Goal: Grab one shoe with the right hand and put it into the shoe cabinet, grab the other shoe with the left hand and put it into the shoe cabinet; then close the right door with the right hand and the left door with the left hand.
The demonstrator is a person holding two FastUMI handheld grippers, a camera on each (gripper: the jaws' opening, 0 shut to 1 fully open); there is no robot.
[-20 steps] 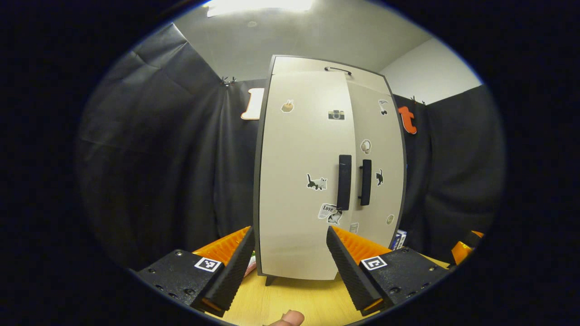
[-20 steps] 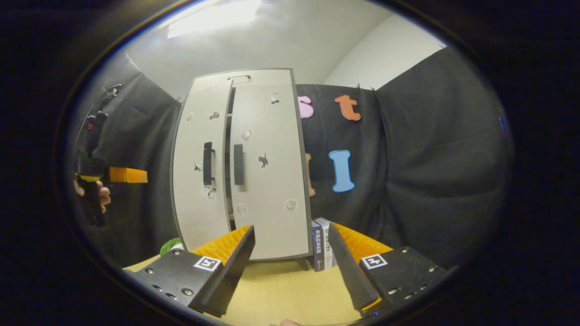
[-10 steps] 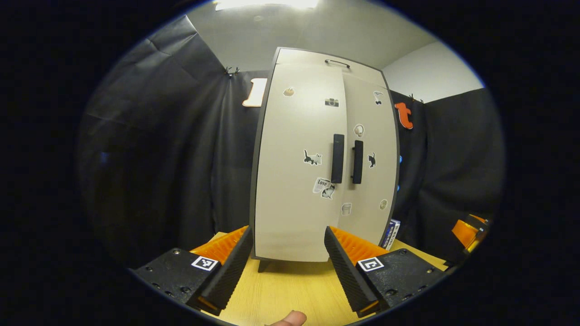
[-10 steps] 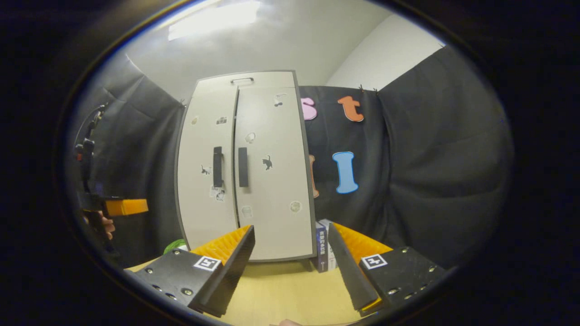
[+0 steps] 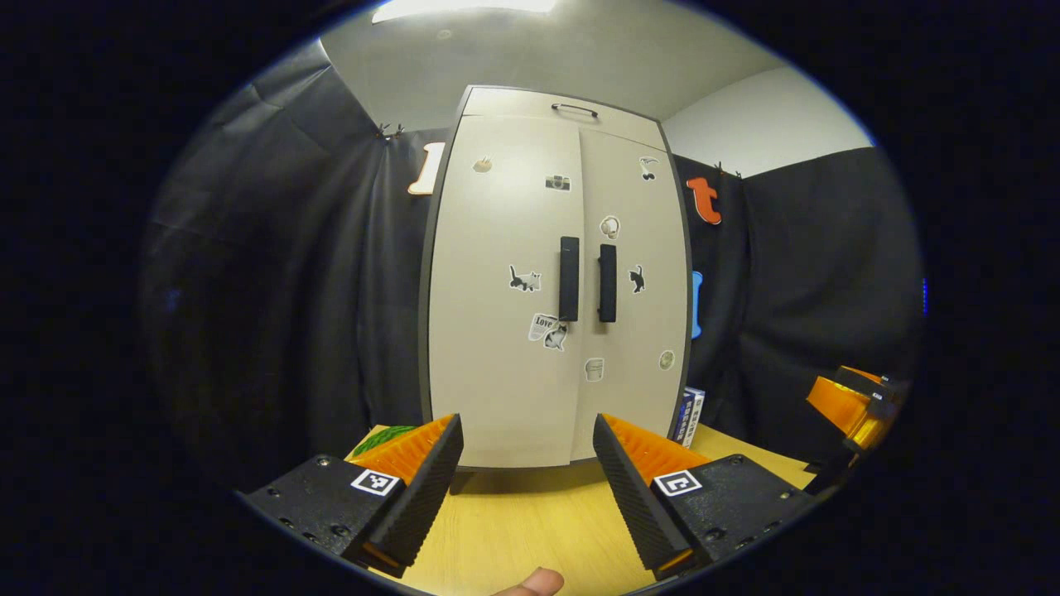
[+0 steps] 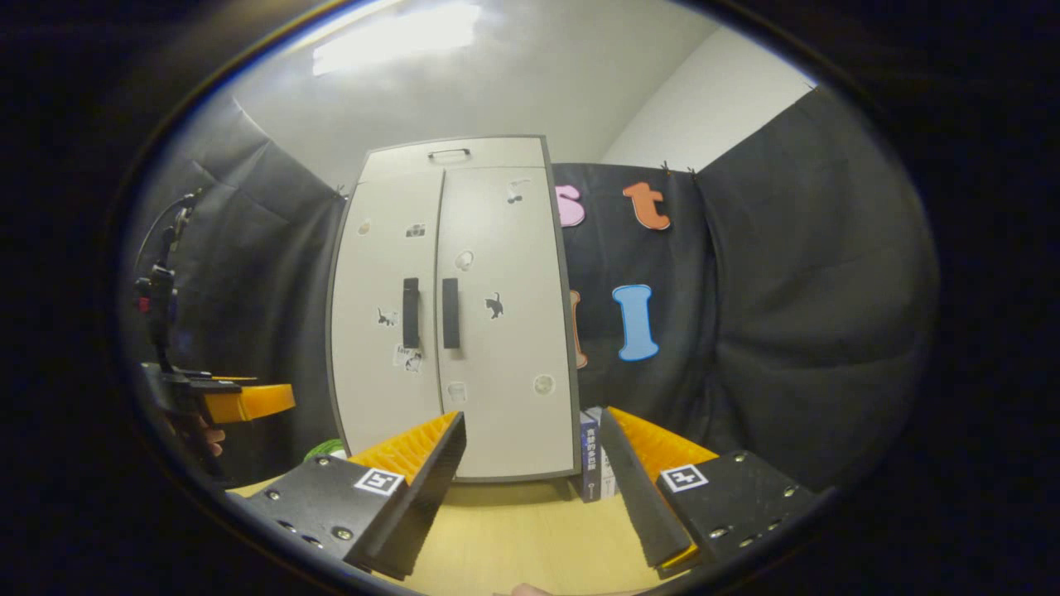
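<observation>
Two doors of the shoe cabinet (image 5: 556, 281) stand flush with each other, the left door (image 5: 501, 290) and the right door (image 5: 633, 281) meeting along a thin seam, and their two dark handles (image 5: 587, 280) sit side by side at mid-height. We see no shoes outside the cabinet; whatever is inside is hidden behind the doors. Small stickers dot both door faces.

From the left gripper view, our left gripper (image 5: 526, 480) hangs above the yellow table (image 5: 530, 530), well apart from the cabinet, with its jaws spread wide and nothing between them. A fingertip (image 5: 530, 582) shows at 6 o'clock. At 4 o'clock of that view, the right gripper (image 5: 853, 401) appears far off at the edge.

From the right gripper view, our right gripper (image 6: 534, 480) also sits back from the cabinet (image 6: 455, 314), jaws released and empty. At 8 o'clock of that view we see the left gripper (image 6: 240, 401) held by a hand (image 6: 207, 430). Just beside the cabinet's lower right corner stand some books (image 6: 595, 455), upright on the table (image 6: 513, 538). A green object (image 6: 319, 451) peeks out at the cabinet's lower left corner; we cannot tell what it is.
</observation>
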